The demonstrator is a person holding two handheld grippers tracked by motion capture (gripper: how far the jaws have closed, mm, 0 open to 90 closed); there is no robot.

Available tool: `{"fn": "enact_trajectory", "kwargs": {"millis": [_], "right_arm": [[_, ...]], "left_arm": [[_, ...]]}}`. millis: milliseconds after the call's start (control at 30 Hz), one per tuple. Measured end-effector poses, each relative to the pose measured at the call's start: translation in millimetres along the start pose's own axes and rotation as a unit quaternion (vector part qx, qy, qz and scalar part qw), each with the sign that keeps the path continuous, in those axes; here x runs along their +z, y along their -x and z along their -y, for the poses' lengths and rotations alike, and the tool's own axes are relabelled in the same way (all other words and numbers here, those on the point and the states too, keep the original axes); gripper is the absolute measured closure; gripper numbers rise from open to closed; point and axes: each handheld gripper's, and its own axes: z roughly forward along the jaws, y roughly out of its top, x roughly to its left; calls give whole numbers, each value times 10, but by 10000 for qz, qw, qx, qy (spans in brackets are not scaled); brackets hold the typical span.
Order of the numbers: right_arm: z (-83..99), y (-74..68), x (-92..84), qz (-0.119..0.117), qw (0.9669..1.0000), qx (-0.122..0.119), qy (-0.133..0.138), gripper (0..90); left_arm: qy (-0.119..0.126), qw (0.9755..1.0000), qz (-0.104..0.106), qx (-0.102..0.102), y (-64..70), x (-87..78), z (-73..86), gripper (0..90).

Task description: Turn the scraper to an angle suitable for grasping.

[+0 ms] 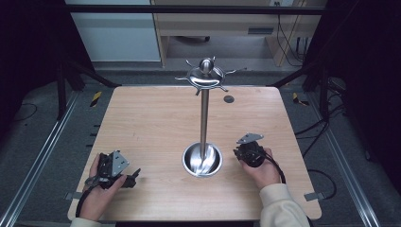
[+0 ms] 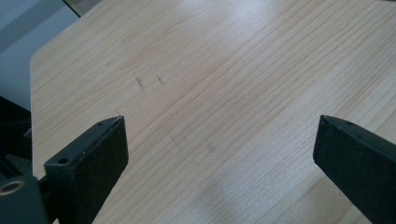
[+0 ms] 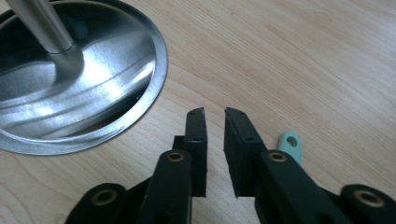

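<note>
A tall metal stand (image 1: pixel 204 118) rises from a shiny round base dish (image 1: pixel 202 160) at the table's middle front. Its top is a disc with several thin hooks (image 1: pixel 206 75). My right gripper (image 1: pixel 240 152) rests just right of the base, held in a hand. In the right gripper view its jaws (image 3: pixel 214 112) stand almost together with nothing between them, close to the base rim (image 3: pixel 154 88). A small teal loop (image 3: pixel 290 142) lies on the wood beside the right jaw, partly hidden. My left gripper (image 1: pixel 132 177) lies at the front left; its jaws (image 2: pixel 219 123) stand wide open over bare wood.
The wooden table (image 1: pixel 151 123) has rounded corners and a small dark round spot (image 1: pixel 229 99) at the back. Its left corner edge (image 2: pixel 35 79) is seen from the left gripper. Black frame bars and cables surround the table on the floor.
</note>
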Motion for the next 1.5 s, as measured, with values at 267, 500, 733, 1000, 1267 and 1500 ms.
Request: {"fn": "enact_trajectory", "kwargs": {"millis": [267, 500, 733, 1000, 1267, 1500], "right_arm": [[11, 108, 52, 45, 9997, 136, -194, 900], [67, 287, 45, 206, 9987, 405, -224, 900], [104, 341, 68, 210, 9981, 503, -296, 900], [128, 326, 117, 288, 9971, 465, -521, 900], [136, 319, 113, 225, 9970, 518, -527, 900], [154, 354, 115, 302, 9960, 586, -597, 900]], "left_arm": [[8, 10000, -29, 3, 8, -26, 10, 31], [-11, 10000, -5, 35, 13, -18, 0, 31], [-3, 10000, -42, 25, 4, -26, 7, 31], [27, 10000, 12, 69, 17, -25, -3, 31], [14, 10000, 1, 82, 21, -23, -1, 31], [10, 10000, -5, 89, 24, -21, -2, 31]]}}
